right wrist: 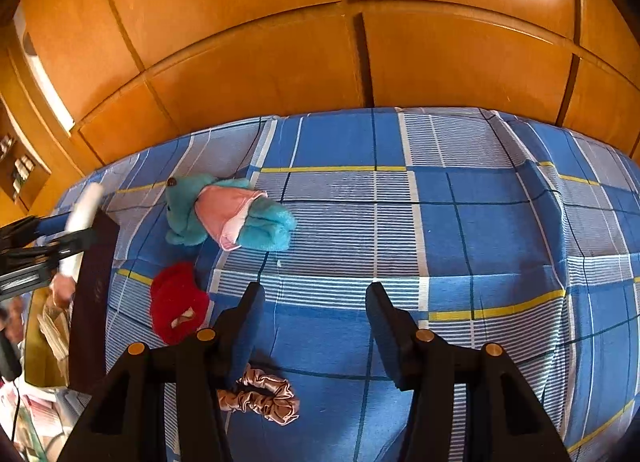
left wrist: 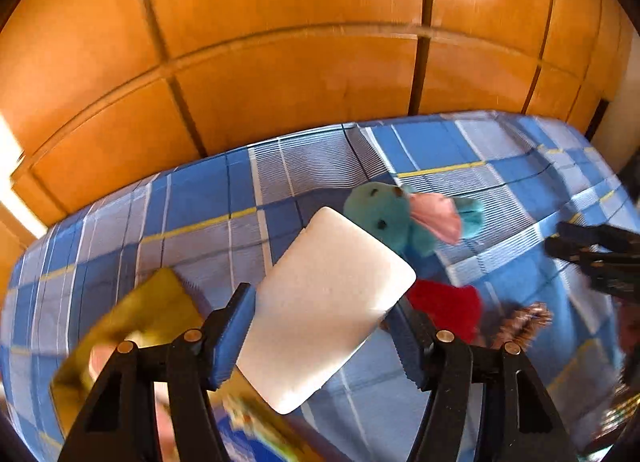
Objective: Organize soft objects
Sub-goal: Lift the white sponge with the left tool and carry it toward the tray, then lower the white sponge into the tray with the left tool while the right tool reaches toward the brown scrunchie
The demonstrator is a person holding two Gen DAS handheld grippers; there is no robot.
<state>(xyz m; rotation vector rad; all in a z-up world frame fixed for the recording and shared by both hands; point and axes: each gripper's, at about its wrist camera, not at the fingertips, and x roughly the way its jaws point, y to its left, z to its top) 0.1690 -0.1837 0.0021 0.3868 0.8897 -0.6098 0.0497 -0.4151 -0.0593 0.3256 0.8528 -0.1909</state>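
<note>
**Jaws: left clamped on white pad, right apart over bed**

Left gripper: jaws hold a white sponge, a flat rounded-corner pad, tilted, gripped across its width by the blue pads, lifted off the bed. In the right wrist view the same sponge shows edge-on at far left, in the left gripper's black frame.

Right gripper: jaws apart, nothing between them, only bedsheet under the gap. Seen from the left wrist view it sits at the right edge, blurred.

Bed: blue, white and yellow checked sheet, wooden panelled wardrobe behind it.

Soft things on the sheet:
- teal plush toy with pink cloth across its middle, left of centre in the right wrist view; centre in the left wrist view, just beyond the sponge.
- red fuzzy piece, nearer than the toy, lower left.
- tan satin scrunchie, bottom of frame, partly behind the right gripper's left finger.

Yellow-olive box, lower left of the left wrist view, blurred; contents unclear.
</note>
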